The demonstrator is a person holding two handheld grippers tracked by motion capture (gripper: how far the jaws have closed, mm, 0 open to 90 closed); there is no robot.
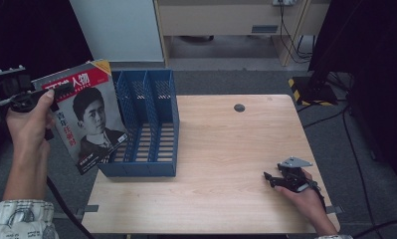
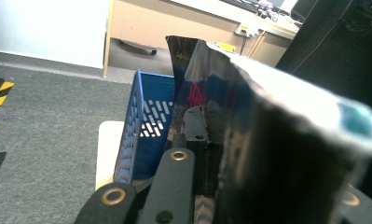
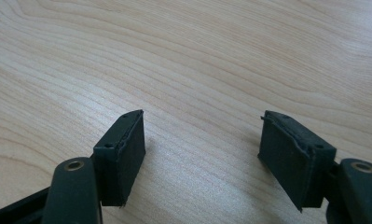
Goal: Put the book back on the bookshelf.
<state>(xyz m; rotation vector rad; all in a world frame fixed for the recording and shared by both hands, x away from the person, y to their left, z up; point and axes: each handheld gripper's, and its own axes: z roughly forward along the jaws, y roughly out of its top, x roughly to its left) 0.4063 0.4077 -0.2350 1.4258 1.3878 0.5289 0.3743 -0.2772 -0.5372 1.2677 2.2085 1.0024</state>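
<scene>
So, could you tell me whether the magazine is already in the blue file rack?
Not yet: the left gripper holds the magazine aloft beside the blue file rack.

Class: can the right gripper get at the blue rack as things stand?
Probably yes. The right gripper rests open at the table's near right, with bare wood between it and the rack. The magazine is held on the rack's far side.

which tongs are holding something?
The left tongs: shut on the magazine's top edge, beside the blue rack. The right tongs rest open on the table.
</scene>
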